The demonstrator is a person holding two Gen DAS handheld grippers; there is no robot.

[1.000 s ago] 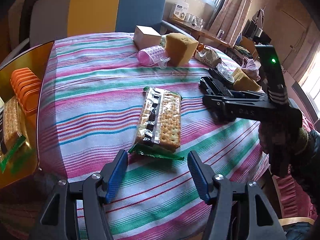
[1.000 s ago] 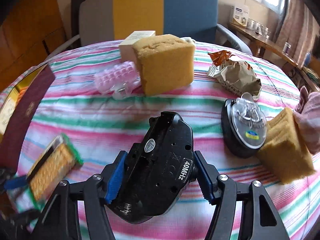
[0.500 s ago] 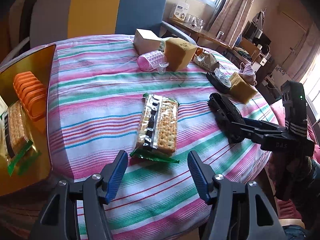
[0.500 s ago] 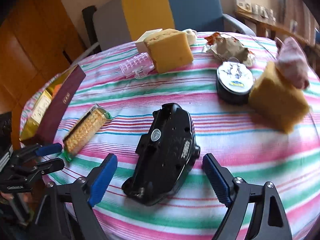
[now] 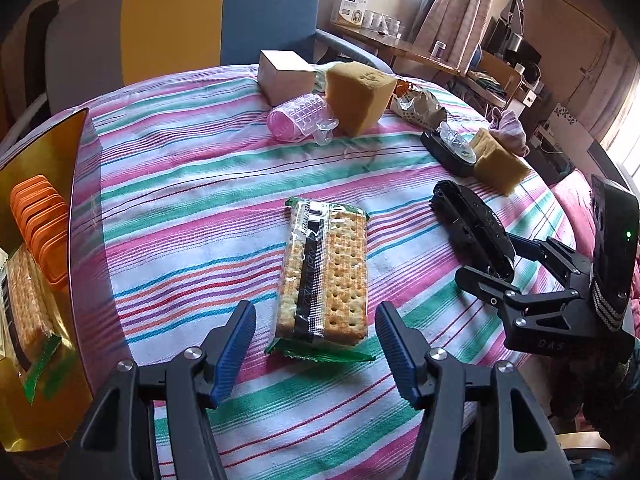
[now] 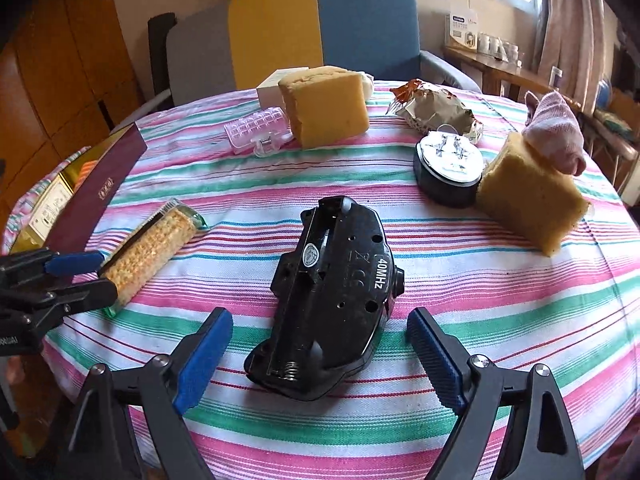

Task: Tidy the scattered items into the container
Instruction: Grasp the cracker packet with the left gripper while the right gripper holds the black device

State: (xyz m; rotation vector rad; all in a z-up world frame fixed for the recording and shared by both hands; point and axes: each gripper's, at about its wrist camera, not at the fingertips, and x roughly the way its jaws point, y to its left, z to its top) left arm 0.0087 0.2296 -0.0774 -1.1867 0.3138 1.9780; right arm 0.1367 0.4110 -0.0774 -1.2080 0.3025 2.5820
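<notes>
Left wrist view, far left edge: gold container [image 5: 52, 168] holding orange tray [image 5: 40, 220] and cracker pack. Lower centre: left gripper [image 5: 316, 344], jaws open, nothing between pads, cracker packet [image 5: 326, 276] on striped surface [image 5: 180, 184] just beyond tips. Right: black device [image 5: 472, 228] lying on cloth. Right wrist view, bottom: right gripper [image 6: 320, 356], jaws wide open, black device [image 6: 332, 300] between them, untouched.

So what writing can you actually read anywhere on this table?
"40MHz": underside of the black plastic remote-control casing.
"DAS": body of the right gripper.
Striped cracker packet: lettering too distorted.
Maroon box: gold emblem too small.
Shelf carton: blurred.
</notes>
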